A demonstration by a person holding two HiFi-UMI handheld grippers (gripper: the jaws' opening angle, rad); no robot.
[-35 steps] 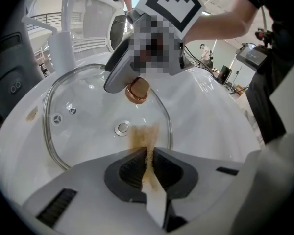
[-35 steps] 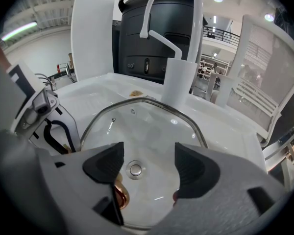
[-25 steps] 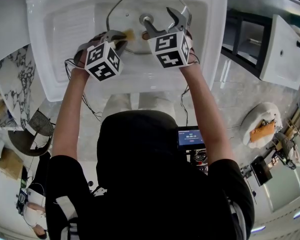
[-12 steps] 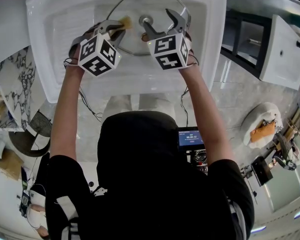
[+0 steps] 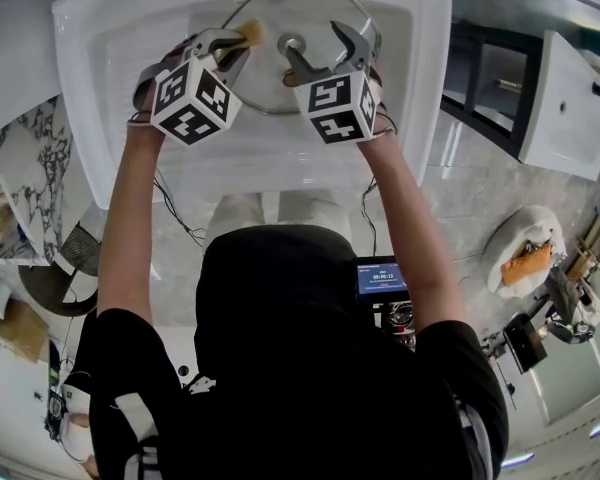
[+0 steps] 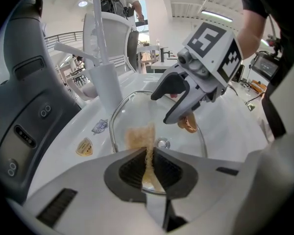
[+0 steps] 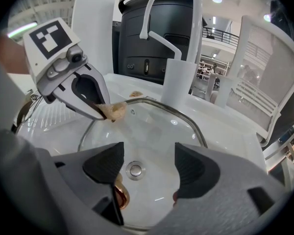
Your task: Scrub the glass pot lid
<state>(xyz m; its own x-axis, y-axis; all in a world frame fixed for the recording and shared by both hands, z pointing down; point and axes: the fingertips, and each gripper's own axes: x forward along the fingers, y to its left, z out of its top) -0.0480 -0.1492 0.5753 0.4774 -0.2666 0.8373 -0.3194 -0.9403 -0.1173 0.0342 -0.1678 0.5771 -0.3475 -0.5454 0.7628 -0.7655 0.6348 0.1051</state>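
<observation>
Contact between pad and glass is what we are watching. The glass pot lid (image 5: 270, 83) sits in the basin of the white sink (image 5: 110, 88), straight ahead of us and under both tools, its far rim close to the faucet (image 7: 179, 89).

Our left hand-held gripper (image 6: 148, 155) is closed tight on a thin tan scrub pad (image 6: 139, 136). The pad is pinched edge-on so that it sticks out forward along the jaws. Its free end meets the glass on the far-left part of the lid, just inside the metal rim.

Our right hand-held gripper (image 7: 149, 168) sits over the middle of the lid with its jaws wide apart. A copper-coloured knob (image 6: 188, 125) shows just beside and beneath its left jaw, and the drain (image 7: 135, 169) shows through the glass between the pads. We cannot tell whether that gripper bears on the knob or only hovers at it.

So the left one is nearer to the work, and it alone carries something to scrub with. From the pad, most of the glass lies toward us and to the right, with the knob and the right gripper in between. The lid is round, so no axis favours one stroke. We judge the next pass should sweep back toward us along the left arc of the rim, clear of the right jaws, while the right side steadies the lid if it can.
</observation>
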